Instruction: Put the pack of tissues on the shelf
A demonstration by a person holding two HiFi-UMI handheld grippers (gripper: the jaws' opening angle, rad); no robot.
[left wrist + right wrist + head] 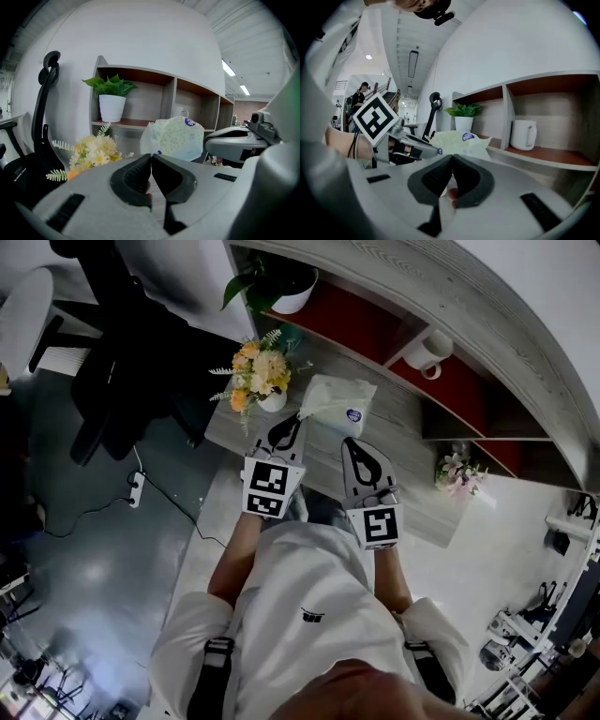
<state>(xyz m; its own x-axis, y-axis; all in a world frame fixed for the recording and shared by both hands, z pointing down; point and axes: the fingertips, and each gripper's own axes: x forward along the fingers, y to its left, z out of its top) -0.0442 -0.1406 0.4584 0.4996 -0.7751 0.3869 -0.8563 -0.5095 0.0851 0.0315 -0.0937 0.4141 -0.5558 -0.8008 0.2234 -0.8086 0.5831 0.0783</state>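
The pack of tissues (336, 404), pale green-white with a blue round label, lies on the grey wooden top in front of the shelf (375, 329). My left gripper (289, 425) is shut and empty, its tip just left of the pack's near corner. Shut and empty as well, my right gripper (357, 450) hovers just short of the pack's near edge. The left gripper view has the pack (173, 138) beyond the closed jaws (151, 161). From the right gripper view, the pack (457, 140) lies ahead of the closed jaws (452, 164), with the left gripper (426, 151) at the left.
A potted plant (291, 292) and a white mug (429, 352) occupy separate shelf compartments. A vase of yellow flowers (255, 376) stands left of the pack, a small pink bouquet (459, 474) at the right. A black chair (122, 352) is on the floor at left.
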